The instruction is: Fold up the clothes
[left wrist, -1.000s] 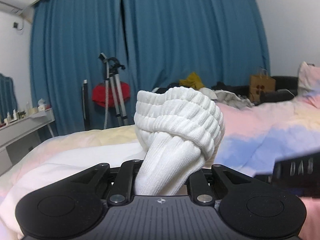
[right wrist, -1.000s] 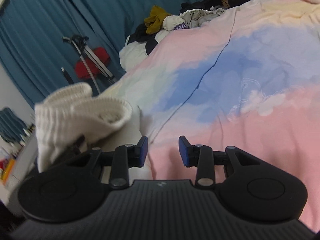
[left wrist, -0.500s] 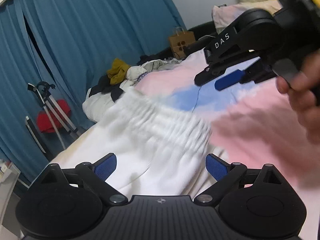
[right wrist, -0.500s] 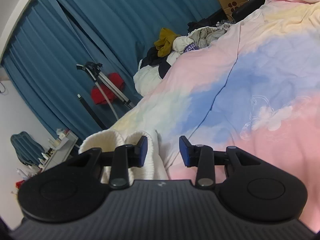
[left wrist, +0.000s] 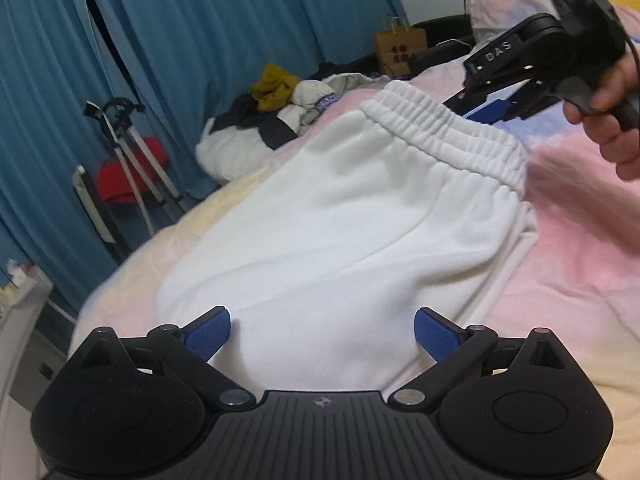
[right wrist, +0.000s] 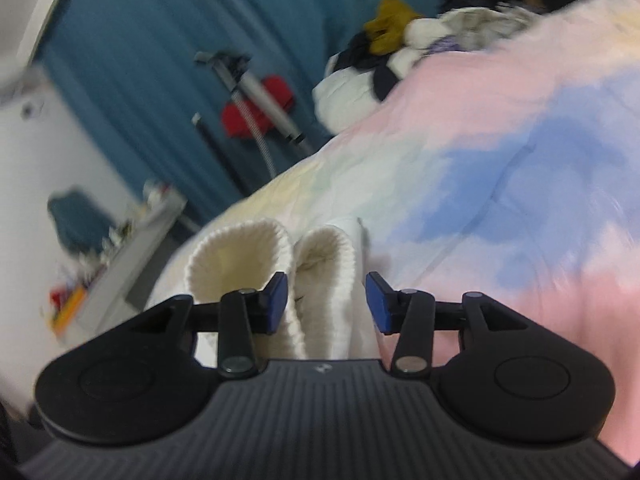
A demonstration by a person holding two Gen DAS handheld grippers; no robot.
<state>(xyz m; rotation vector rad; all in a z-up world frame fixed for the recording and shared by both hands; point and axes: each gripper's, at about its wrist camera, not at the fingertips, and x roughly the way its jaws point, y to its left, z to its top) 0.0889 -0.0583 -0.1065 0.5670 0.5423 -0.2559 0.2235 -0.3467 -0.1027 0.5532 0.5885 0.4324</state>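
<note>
Left wrist: right gripper (left wrist: 496, 110) angled down over white trousers (left wrist: 360, 240).

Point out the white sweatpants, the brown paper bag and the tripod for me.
white sweatpants (left wrist: 360, 216): left wrist view, on the seat below the waistband.
brown paper bag (left wrist: 400, 50): left wrist view, on its front face.
tripod (left wrist: 132, 160): left wrist view, on a leg.
</note>
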